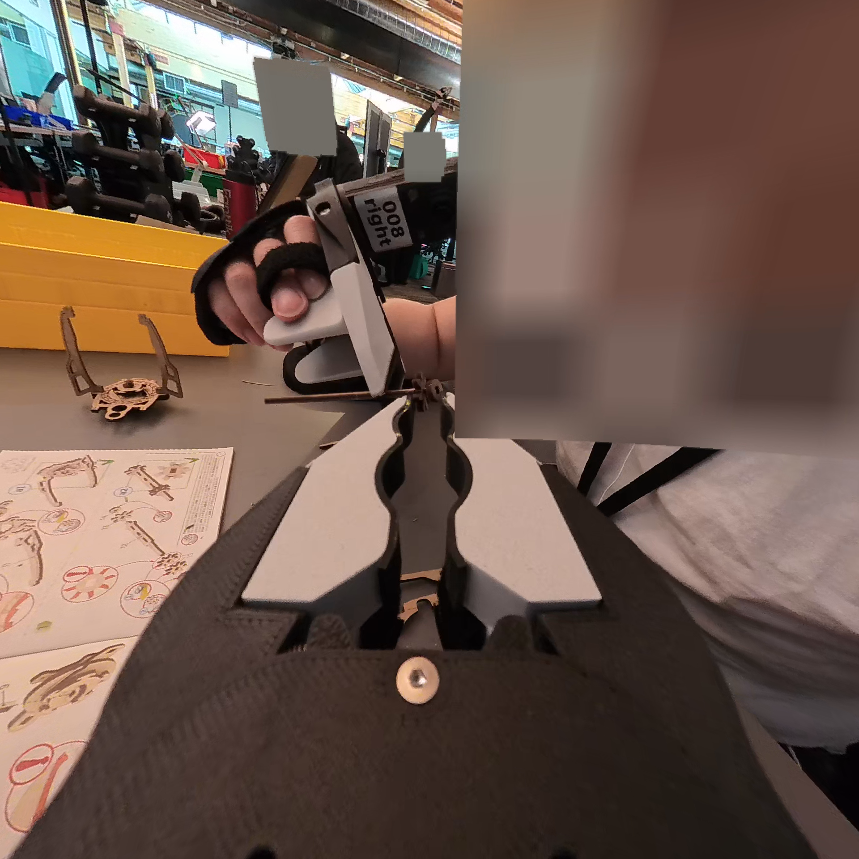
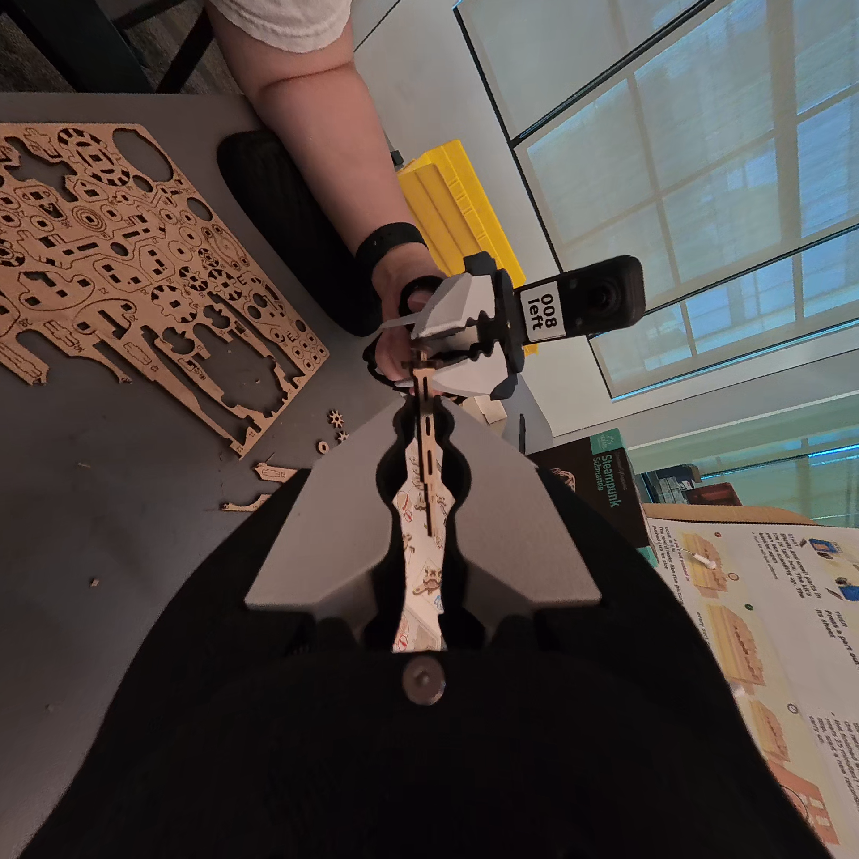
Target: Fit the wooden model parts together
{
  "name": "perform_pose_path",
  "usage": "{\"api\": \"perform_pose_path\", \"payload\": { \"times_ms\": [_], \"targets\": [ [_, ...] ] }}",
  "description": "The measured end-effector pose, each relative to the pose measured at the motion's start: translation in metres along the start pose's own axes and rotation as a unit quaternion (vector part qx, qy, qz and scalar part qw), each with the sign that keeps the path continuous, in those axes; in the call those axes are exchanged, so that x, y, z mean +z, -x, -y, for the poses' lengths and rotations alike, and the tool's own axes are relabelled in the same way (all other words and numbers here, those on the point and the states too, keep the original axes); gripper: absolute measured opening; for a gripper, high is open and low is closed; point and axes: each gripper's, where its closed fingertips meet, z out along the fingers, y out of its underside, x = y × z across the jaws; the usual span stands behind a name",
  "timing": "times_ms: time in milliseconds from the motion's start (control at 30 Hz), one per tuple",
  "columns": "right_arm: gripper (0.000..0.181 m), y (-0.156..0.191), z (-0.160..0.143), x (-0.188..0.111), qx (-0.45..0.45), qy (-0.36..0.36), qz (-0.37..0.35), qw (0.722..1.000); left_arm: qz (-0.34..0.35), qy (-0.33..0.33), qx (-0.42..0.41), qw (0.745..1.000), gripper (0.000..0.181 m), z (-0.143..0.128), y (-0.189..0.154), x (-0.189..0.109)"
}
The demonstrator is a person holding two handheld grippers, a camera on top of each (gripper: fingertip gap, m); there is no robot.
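Note:
My left gripper [image 1: 424, 406] is shut on a small wooden gear [image 1: 422, 393] at its tips. My right gripper [image 2: 424, 409] is shut on a long slotted wooden strip [image 2: 426, 446] that runs along its fingers. In the right wrist view the left gripper [image 2: 425, 367] meets the strip's far end, and the gear [image 2: 418, 365] sits on that end. In the left wrist view the right gripper [image 1: 388, 390] comes down from above, and the strip [image 1: 325, 398] shows edge-on as a thin rod pointing left. Both are held above the table.
A part-built wooden base with two upright arms [image 1: 123, 390] stands on the grey table [image 1: 209, 418] in front of a yellow bin [image 1: 93, 279]. Instruction sheets [image 1: 93, 534] lie nearby. A punched-out wooden parts sheet [image 2: 116, 260], loose small gears [image 2: 335, 418] and the kit box [image 2: 599, 479] are around. My left and right fingertips are right by each other.

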Motion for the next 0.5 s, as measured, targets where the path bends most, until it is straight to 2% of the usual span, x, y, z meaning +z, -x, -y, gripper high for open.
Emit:
{"api": "perform_pose_path", "payload": {
  "times_ms": [100, 500],
  "targets": [
    [0.005, 0.001, -0.001, 0.0, -0.003, 0.003, 0.003, 1.0, 0.007, 0.002, -0.009, 1.0, 0.018, -0.001, 0.003, 0.001],
    [0.005, -0.003, -0.015, 0.001, -0.077, 0.061, -0.031, 0.995, 0.05, 0.01, 0.012, 0.999, 0.022, 0.0, 0.014, -0.003]
  ]
}}
